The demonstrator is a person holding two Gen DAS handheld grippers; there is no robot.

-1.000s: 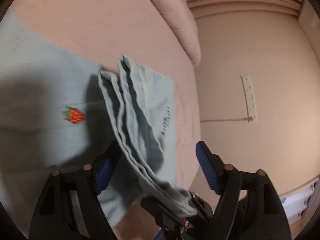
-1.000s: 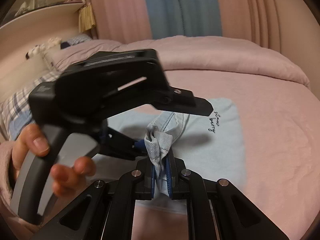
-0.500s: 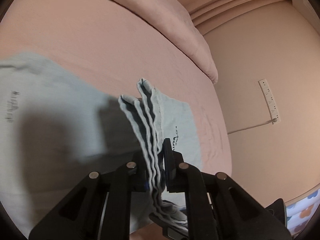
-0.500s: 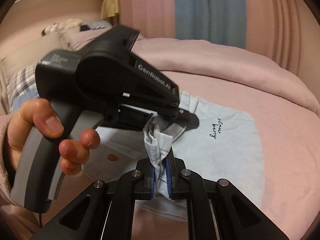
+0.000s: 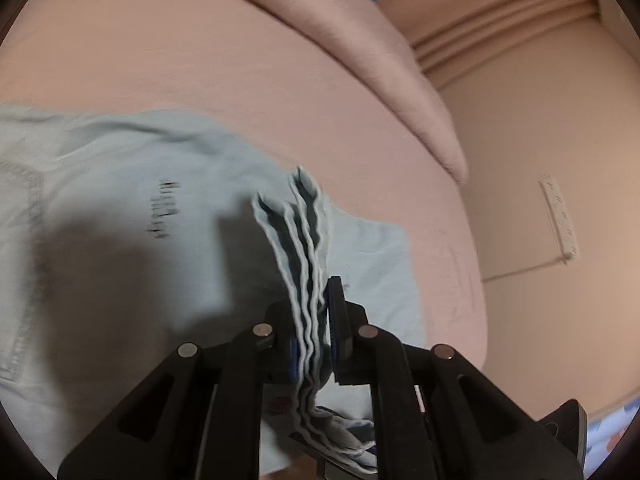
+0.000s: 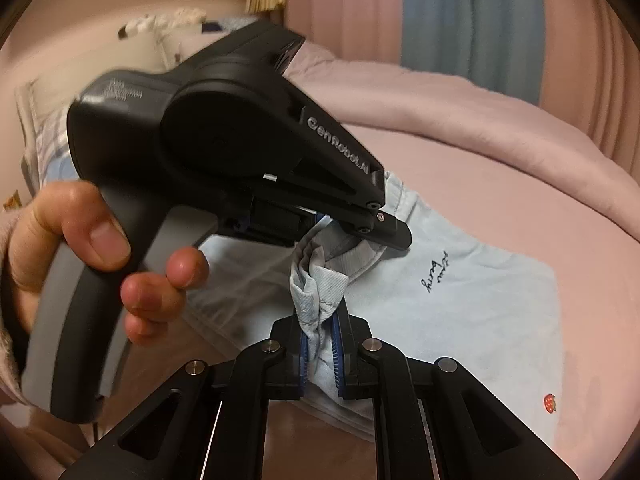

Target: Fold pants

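Observation:
The light blue pants [image 5: 120,208] lie spread on the pink bed, with dark lettering and a small red strawberry [image 6: 550,404]. My left gripper [image 5: 312,312] is shut on a stack of several fabric edges that rise between its fingers. My right gripper [image 6: 320,344] is shut on a bunched part of the same pants [image 6: 460,312]. The left gripper's black body [image 6: 224,152], held by a hand, shows in the right wrist view just above and left of my right gripper, and its tip pinches the cloth there.
The pink bed [image 5: 200,60] has a rolled pink duvet [image 5: 400,80] along its far side. A wall with a white power strip [image 5: 560,220] lies past the bed's right edge. Pillows [image 6: 44,140] and curtains [image 6: 472,20] stand behind.
My left gripper was open around the fabric edges a second ago and has shut on them. It has swung so more of the spread pants shows. My right gripper stays shut on the bunch.

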